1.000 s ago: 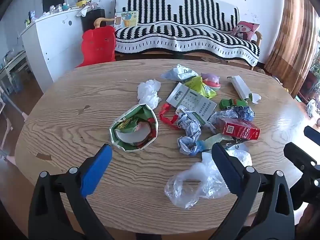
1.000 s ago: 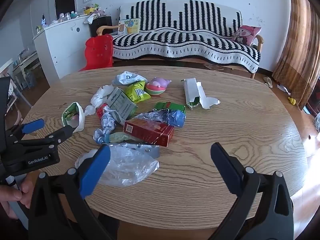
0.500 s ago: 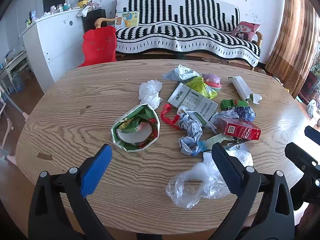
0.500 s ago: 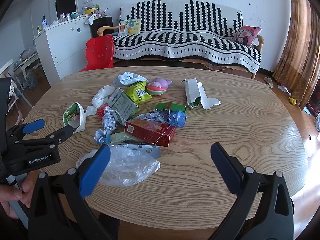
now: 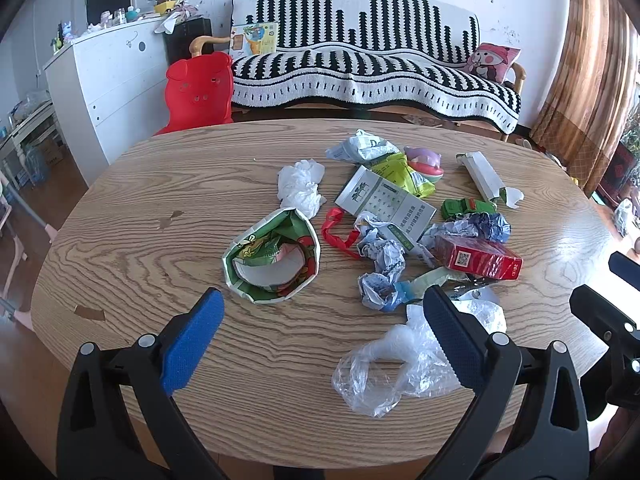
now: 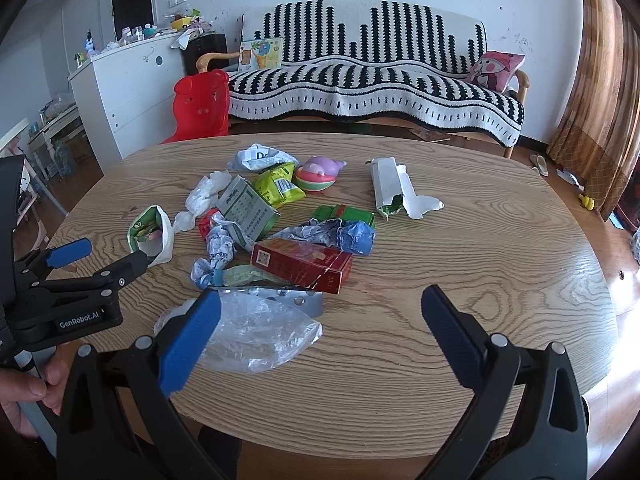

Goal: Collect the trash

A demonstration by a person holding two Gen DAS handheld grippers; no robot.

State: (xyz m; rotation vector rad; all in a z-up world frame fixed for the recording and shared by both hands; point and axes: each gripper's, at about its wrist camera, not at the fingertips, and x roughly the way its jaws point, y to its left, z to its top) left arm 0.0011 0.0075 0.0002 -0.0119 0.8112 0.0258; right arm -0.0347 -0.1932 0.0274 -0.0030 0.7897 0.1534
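Home living room — striped sofa, wooden table.

The left hand-held gripper hung wide open, its blue-padded fingers spread far apart and gripping nothing. It pointed forward and slightly down, level side to side. The right hand-held gripper matched it, jaws gaping, blue pads empty, aimed the same way. From the right wrist view the left one showed side-on at the left edge, its black frame reaching forward with both fingers parted. A hand wrapped the grey handle beneath it, thumb and fingers curled round the grip.
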